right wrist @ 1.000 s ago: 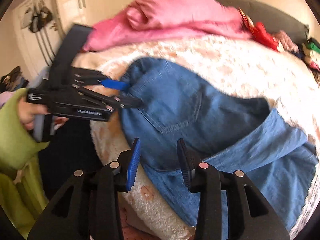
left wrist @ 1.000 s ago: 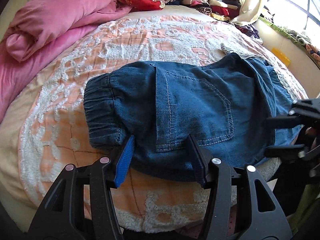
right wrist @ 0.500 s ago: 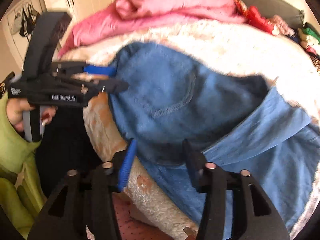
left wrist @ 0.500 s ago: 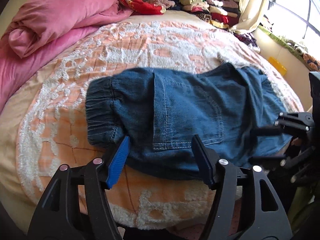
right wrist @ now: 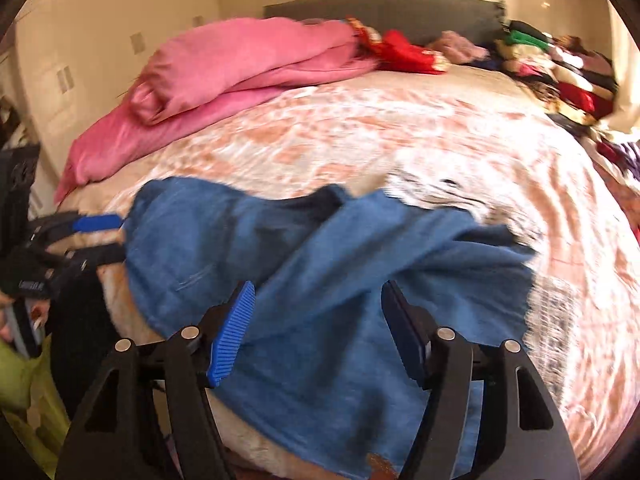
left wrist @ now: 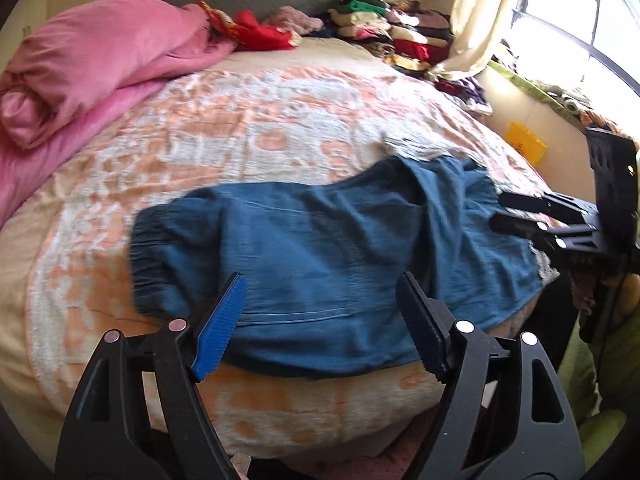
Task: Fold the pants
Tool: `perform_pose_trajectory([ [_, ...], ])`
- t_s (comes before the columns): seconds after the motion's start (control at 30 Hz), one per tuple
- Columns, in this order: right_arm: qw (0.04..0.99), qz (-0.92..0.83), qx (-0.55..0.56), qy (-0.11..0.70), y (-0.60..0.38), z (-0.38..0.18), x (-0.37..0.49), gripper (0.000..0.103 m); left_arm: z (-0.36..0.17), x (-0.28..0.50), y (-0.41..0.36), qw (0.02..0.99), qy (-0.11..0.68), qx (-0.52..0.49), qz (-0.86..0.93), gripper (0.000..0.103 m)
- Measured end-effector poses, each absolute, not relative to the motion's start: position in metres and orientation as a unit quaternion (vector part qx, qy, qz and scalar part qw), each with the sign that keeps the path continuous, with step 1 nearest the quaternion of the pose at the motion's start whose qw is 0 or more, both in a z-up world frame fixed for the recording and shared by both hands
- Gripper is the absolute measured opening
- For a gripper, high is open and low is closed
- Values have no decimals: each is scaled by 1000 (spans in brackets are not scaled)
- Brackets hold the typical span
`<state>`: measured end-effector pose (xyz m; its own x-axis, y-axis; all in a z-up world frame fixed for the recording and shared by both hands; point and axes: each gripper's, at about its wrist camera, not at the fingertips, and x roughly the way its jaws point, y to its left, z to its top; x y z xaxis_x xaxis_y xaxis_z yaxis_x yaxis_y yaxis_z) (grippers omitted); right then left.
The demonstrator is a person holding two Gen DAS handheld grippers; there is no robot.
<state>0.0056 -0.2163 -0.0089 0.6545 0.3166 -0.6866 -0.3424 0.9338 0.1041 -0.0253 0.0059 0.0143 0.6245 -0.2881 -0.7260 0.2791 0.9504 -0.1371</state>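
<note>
Blue denim pants (left wrist: 320, 248) lie partly folded on the orange-and-white bedspread (left wrist: 260, 128), elastic waistband at the left, near the bed's front edge. They also show in the right wrist view (right wrist: 340, 288), with the paler leg end lying across the front. My left gripper (left wrist: 320, 312) is open and empty, just above the pants' near edge. My right gripper (right wrist: 316, 316) is open and empty over the leg end. The right gripper shows at the right of the left wrist view (left wrist: 520, 216). The left gripper shows at the left of the right wrist view (right wrist: 100, 236).
A pink duvet (left wrist: 92, 64) is heaped at the bed's back left. Stacks of folded clothes (left wrist: 392, 32) sit at the back right by the curtain and window. A grey headboard (right wrist: 380, 8) stands behind. White wardrobes (right wrist: 100, 40) stand at the left.
Both grippers have pulled back and risen away from the pants, staying open. The pants lie flatter and farther from the cameras.
</note>
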Motion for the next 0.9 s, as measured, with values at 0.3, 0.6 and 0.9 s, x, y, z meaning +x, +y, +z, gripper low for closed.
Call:
perform_pose_trajectory([
  [0.3,916,132,3,379,-246,-7,21,65,0,-9,-45,876,431,-10,-218,69],
  [0.6,909,122,-1,398,-242,2,72,65,-25,23,-85,849,458,-41,-261,69],
  [0.9,890,109,-38,440,-216,-17,149,65,-34,40,-101,837,464,-79,-278,26],
])
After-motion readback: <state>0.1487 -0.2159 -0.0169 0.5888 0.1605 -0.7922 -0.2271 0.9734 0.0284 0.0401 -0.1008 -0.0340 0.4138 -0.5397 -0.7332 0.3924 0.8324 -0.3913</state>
